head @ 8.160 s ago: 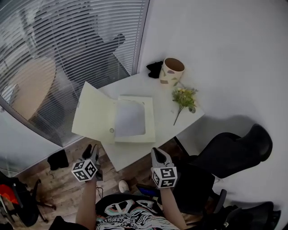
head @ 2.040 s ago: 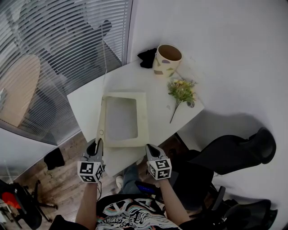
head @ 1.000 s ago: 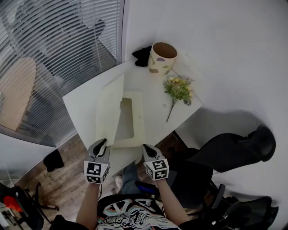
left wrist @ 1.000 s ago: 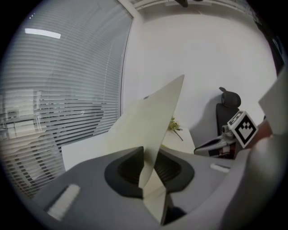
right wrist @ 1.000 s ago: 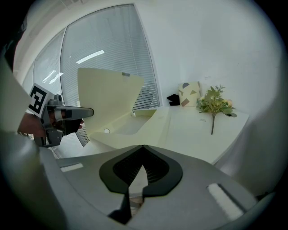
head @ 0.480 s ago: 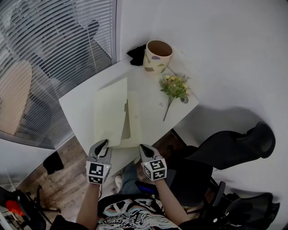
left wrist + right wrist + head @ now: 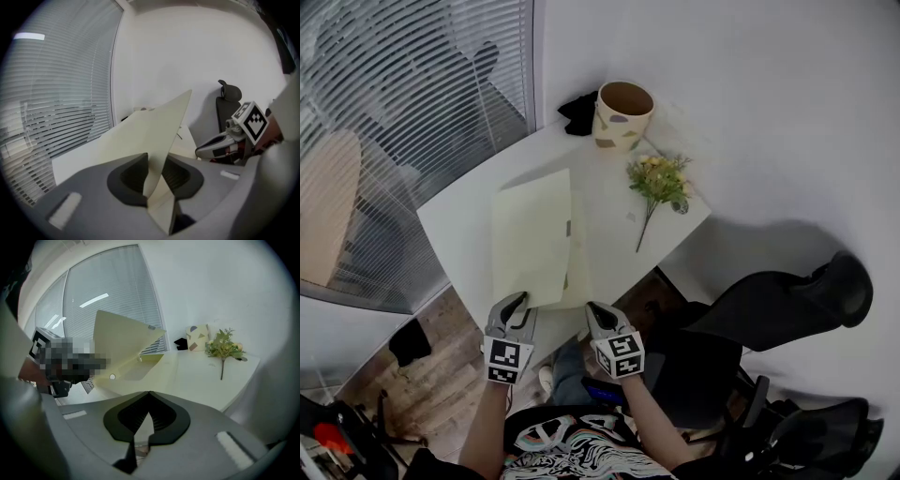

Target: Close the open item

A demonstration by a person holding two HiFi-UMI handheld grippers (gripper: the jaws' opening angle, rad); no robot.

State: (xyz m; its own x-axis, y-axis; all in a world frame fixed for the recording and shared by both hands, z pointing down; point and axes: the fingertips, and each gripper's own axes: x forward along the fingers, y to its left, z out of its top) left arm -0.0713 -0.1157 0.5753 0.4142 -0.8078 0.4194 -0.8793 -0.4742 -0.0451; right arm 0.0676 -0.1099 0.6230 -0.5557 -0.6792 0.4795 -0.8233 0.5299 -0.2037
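A pale yellow box folder (image 7: 532, 246) lies on the white table (image 7: 455, 217), its lid lowered almost flat over the base. From the right gripper view the lid (image 7: 123, 339) still stands a little above the base (image 7: 140, 367). My left gripper (image 7: 516, 302) is at the lid's near corner. In the left gripper view the lid's edge (image 7: 154, 136) runs between the jaws of that gripper (image 7: 157, 163), which are opening and no longer pinch it. My right gripper (image 7: 592, 311) hovers just right of the folder's near edge; it (image 7: 149, 393) is shut and empty.
A patterned vase (image 7: 619, 114) and a black object (image 7: 579, 111) stand at the table's far end, with a sprig of flowers (image 7: 656, 180) lying near the right edge. A black office chair (image 7: 769, 319) is to the right, a window with blinds (image 7: 394, 112) to the left.
The lid has swung from upright down to the right, nearly flat over the base. My left gripper stayed at its near corner and shifted slightly right; the right gripper barely moved.
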